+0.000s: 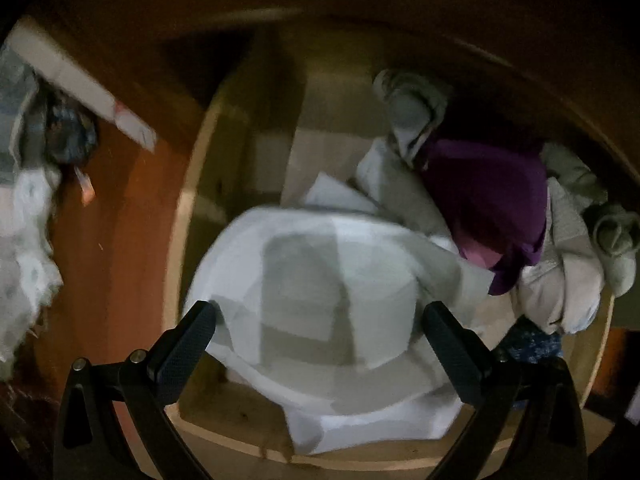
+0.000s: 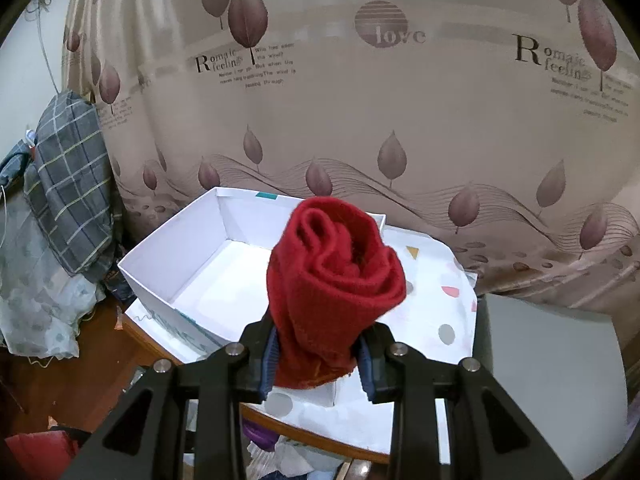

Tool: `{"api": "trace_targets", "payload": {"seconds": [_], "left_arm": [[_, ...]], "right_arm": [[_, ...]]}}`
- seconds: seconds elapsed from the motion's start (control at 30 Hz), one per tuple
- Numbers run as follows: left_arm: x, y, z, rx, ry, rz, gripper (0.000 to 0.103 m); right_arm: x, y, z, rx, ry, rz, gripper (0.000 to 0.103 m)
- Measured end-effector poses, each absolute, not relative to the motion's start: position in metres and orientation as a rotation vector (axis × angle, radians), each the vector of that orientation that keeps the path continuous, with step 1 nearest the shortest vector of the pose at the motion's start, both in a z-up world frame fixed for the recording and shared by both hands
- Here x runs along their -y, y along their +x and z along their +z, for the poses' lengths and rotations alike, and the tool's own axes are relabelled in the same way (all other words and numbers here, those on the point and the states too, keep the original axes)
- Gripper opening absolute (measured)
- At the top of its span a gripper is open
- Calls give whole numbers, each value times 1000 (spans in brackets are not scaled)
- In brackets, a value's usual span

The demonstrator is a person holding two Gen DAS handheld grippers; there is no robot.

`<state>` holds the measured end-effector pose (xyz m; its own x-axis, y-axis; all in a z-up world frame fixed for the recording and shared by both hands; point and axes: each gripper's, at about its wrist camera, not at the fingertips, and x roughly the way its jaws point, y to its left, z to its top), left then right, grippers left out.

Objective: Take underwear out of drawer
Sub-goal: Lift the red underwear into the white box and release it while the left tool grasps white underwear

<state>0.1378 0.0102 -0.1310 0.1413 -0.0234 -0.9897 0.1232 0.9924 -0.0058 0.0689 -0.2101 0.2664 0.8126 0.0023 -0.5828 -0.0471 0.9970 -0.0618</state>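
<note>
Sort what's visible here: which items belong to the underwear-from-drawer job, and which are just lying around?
Job: drawer, white garment, open left gripper, right gripper clamping red rolled garment, white box.

Bystanders: purple garment, plaid pillow, curtain.

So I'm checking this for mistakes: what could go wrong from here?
The left claw is open over the white garment in the drawer; closing could grab several layers or snag the purple cloth. The right claw pinches only the red roll's lower end, so it might unroll or slip short of the white box.
</note>
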Motion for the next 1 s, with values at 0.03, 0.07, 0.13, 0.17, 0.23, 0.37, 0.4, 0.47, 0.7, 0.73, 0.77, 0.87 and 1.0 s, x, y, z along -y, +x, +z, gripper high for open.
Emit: {"api": "trace_targets", "payload": {"seconds": [0.03,0.07,0.13,0.17,0.23,0.37,0.4,0.47,0.7,0.73,0.77,0.87,1.0], "left_arm": [[-10,139,-133,-1440,86,-107,103],[-10,140,-136,-1458,99,-105,103],[-9,142,-143,-1513,83,-113,103],[-8,144,-147,-1537,81,-116,103],[-5,147,-153,-1573,99,-105,103],[3,152,-161,-1609,109,-123,103],[3,155,-163,-1617,92,-123,102],[3,158,-169,-1643,68,-111,101],[16,155,-169,-1663,5,-192,38],[18,155,-169,-1667,-4,-203,34],[21,154,-168,-1666,-4,-212,29],[23,151,-168,-1647,-1,-221,22],[19,141,-167,-1633,-50,-236,14]], "right_arm": [[210,71,266,-620,-75,29,32],[210,73,266,-620,-75,31,32],[209,78,265,-620,-75,33,33],[209,80,266,-620,-76,33,33],[207,88,267,-625,-75,31,33],[201,107,267,-639,-94,28,33],[199,113,266,-653,-100,30,33],[198,120,263,-658,-92,29,33],[187,143,243,-746,-122,39,33],[184,146,239,-764,-136,33,33],[183,149,235,-782,-143,29,33],[181,153,225,-827,-139,30,34],[180,156,217,-856,-146,16,37]]}}
